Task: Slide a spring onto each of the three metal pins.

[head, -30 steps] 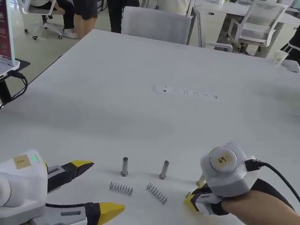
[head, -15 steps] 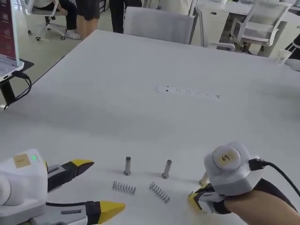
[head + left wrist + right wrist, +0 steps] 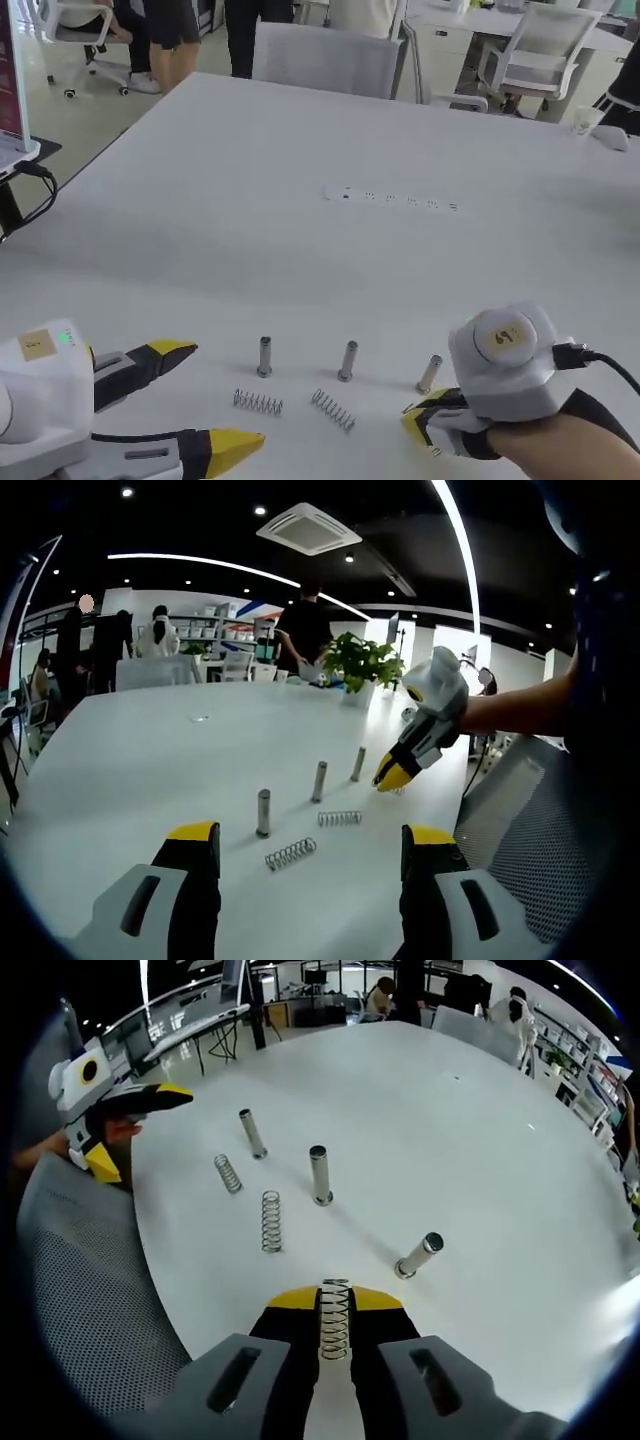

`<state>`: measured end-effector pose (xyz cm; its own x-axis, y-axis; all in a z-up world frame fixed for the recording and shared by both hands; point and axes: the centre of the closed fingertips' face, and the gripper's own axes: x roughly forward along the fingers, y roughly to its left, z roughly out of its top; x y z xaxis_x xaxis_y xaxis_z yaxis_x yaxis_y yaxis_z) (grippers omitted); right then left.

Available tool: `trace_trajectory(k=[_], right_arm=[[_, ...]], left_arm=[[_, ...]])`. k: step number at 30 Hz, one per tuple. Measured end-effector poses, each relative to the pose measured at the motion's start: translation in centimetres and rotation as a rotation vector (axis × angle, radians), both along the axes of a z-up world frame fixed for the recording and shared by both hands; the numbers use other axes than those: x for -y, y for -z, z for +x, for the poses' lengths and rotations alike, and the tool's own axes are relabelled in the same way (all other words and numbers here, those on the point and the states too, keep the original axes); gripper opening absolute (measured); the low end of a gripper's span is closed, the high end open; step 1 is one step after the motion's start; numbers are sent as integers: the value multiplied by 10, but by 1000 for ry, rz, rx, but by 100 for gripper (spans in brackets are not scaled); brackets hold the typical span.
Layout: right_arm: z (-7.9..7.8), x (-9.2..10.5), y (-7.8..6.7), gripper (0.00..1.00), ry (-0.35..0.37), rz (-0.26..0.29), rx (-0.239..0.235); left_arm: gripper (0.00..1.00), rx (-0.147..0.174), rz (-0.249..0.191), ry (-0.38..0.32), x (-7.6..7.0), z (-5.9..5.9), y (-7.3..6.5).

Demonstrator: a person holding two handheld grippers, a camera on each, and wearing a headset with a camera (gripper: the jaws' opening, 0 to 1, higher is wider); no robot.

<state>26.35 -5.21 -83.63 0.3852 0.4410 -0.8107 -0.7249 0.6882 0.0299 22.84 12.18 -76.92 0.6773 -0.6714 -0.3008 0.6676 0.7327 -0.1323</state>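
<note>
Three short metal pins stand upright in a row on the white table (image 3: 300,230): left pin (image 3: 264,356), middle pin (image 3: 347,361), right pin (image 3: 428,373). Two loose springs (image 3: 258,402) (image 3: 333,411) lie just in front of the left and middle pins. My right gripper (image 3: 428,426) is low, just in front of the right pin, shut on a third spring (image 3: 335,1318) that stands out past its tips toward the right pin (image 3: 418,1255). My left gripper (image 3: 205,395) is wide open left of the springs, holding nothing; its own view shows the pins (image 3: 263,812) and a spring (image 3: 291,854) ahead.
A power strip (image 3: 390,199) is set flush in the table's middle. Grey office chairs (image 3: 325,55) stand at the far edge, with people standing behind them. A laptop stand and cable (image 3: 25,165) are off the table's left side.
My right gripper has drawn slightly right and back with its spring, so the right pin now shows in full. The head camera has shifted a little. The left gripper has stayed put.
</note>
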Motion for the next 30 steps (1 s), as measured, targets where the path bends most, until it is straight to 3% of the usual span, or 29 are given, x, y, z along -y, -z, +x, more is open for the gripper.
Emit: trace_trajectory(k=[11, 18, 24, 30], right_arm=[[-5, -11, -32, 8, 18, 100, 48], [-4, -31, -65, 8, -5, 174, 110], [-1, -54, -98, 8, -35, 265, 182], [6, -69, -120, 8, -56, 317, 237]], left_arm=[[70, 15, 5, 32, 9, -1, -8], [68, 30, -3, 60, 15, -2, -19], [66, 20, -10, 101, 22, -2, -22], [65, 38, -4, 138, 29, 8, -33]])
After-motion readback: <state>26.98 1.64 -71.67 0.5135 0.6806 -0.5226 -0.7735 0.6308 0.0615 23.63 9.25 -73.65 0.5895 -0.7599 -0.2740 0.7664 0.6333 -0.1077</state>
